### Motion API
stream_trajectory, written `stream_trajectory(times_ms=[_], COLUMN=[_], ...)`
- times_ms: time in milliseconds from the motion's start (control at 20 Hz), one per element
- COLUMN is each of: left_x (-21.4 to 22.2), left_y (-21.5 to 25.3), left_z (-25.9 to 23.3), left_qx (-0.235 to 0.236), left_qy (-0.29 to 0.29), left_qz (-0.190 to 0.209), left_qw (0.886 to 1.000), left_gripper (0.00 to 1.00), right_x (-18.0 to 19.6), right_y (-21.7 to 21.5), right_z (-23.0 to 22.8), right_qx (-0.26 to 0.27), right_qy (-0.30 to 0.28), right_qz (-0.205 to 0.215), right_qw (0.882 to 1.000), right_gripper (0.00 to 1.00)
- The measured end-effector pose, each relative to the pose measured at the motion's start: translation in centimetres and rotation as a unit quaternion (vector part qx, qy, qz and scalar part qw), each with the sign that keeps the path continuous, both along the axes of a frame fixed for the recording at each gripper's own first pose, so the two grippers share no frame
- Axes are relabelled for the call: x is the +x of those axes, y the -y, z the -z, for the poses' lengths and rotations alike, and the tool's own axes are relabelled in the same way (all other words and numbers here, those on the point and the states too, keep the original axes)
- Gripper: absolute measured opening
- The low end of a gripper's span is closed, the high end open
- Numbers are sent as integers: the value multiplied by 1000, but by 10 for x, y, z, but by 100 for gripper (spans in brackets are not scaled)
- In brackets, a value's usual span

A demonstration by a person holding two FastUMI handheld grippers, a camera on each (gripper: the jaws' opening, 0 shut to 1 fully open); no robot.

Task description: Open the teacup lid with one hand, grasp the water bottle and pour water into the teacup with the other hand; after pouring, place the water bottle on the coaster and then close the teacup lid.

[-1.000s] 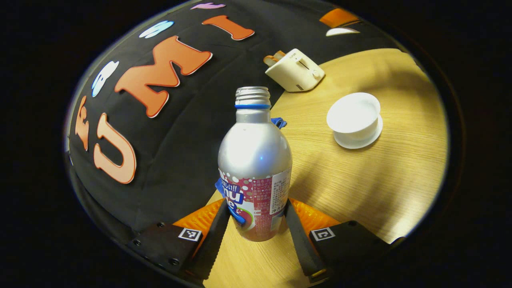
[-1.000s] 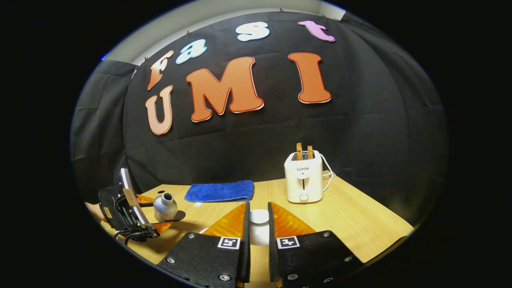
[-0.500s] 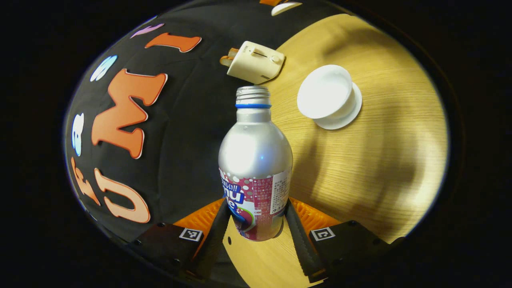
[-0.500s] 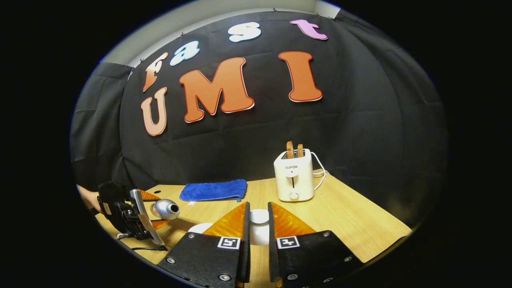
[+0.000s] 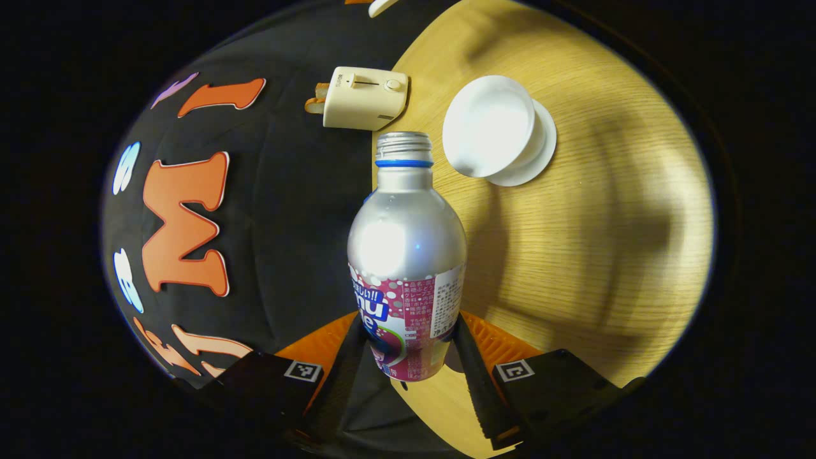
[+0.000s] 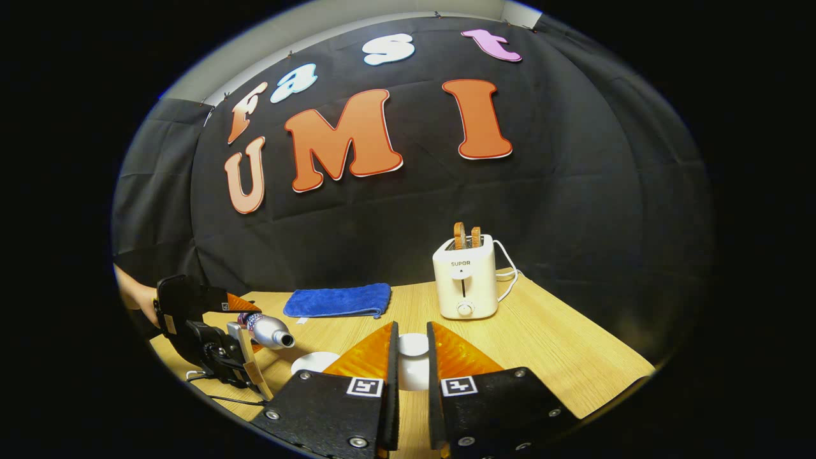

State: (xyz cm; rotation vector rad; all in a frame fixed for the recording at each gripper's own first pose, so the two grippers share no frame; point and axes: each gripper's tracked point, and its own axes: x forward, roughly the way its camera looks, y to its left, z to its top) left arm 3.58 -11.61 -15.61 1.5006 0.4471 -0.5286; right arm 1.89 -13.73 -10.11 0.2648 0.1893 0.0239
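Between the fingers of the left gripper [image 5: 408, 357] sits the silver aluminium water bottle with a magenta label and a blue neck ring [image 5: 407, 261], both fingers pressing on the labelled lower part of its body. In the left gripper view the bottle's uncapped threaded mouth points straight ahead of the gripper, and the light wooden table [image 5: 574, 255] lies beyond and to the right of it, turned on its side in the picture. Ahead and to the right of the bottle's mouth stands the white lidless teacup on its white round saucer [image 5: 491, 134], a little apart from the bottle. Farther ahead, just left of the bottle's neck, is a cream two-slot toaster [image 5: 363, 99].

In the right gripper view the right gripper [image 6: 412, 366] is pinched on the white round teacup lid [image 6: 413, 347], which shows between its fingers, held above the table. Far to its left the left gripper [image 6: 210, 331] and a bit of a hand [image 6: 131, 296] appear, with the bottle [image 6: 266, 330] tipped nearly level, its mouth toward the teacup [image 6: 315, 362] just below and ahead of it. Farther off, left of the toaster [image 6: 465, 280] with two slices of toast, a folded blue cloth [image 6: 338, 299] lies on the table.
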Motion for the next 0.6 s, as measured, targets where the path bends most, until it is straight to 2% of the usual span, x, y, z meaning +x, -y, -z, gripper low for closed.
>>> stream_trajectory(times_ms=[600], left_x=[12], left_y=[0], left_z=[-21], left_qx=[101], left_qy=[15], left_qz=[49], left_qw=[994], left_gripper=[85], right_x=[-1], right_y=[2], right_z=[7], right_qx=[-13], right_qy=[-7], right_qz=[-7], right_qw=[1000], right_gripper=[19])
